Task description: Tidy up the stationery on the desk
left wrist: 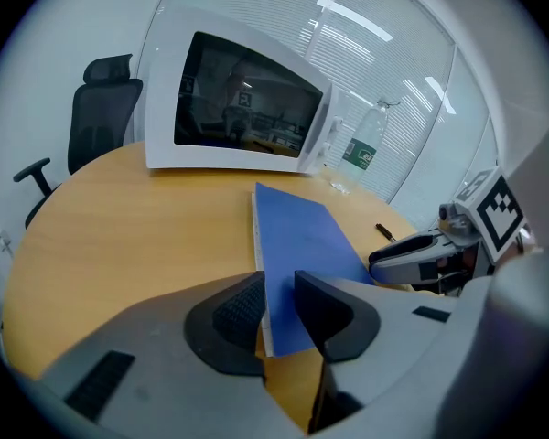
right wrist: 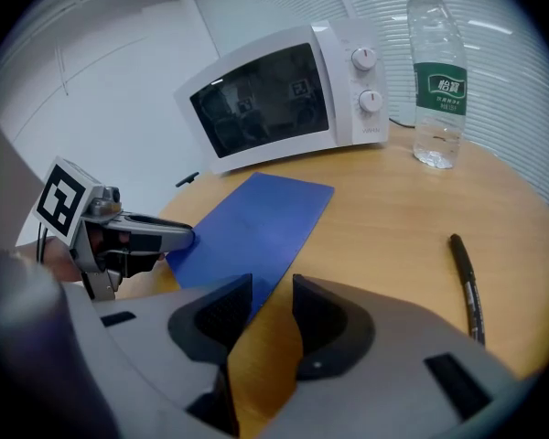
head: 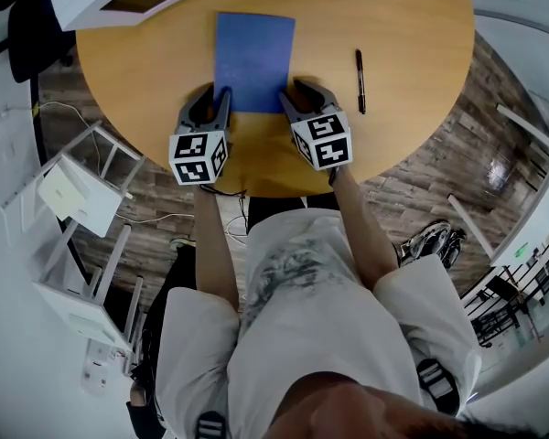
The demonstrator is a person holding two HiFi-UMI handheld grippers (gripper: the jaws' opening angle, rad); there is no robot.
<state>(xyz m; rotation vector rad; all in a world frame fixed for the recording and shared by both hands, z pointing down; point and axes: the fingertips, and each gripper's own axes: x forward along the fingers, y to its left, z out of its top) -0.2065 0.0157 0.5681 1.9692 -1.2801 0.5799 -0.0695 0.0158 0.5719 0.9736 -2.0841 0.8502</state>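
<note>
A blue notebook (head: 253, 58) lies flat on the round wooden desk (head: 403, 126), and both grippers are at its near edge. My left gripper (head: 216, 96) is at the near left corner; in the left gripper view its jaws (left wrist: 279, 288) stand apart, with the notebook (left wrist: 302, 236) edge in the gap. My right gripper (head: 297, 91) is at the near right corner, also open (right wrist: 273, 291) over the notebook (right wrist: 247, 222) edge. A black pen (head: 360, 80) lies to the right of the notebook, apart from both grippers.
A white microwave (right wrist: 284, 94) stands at the desk's far left and a water bottle (right wrist: 437, 80) at the far right. A black office chair (left wrist: 101, 108) sits behind the desk. White racks (head: 73, 199) stand on the floor at the left.
</note>
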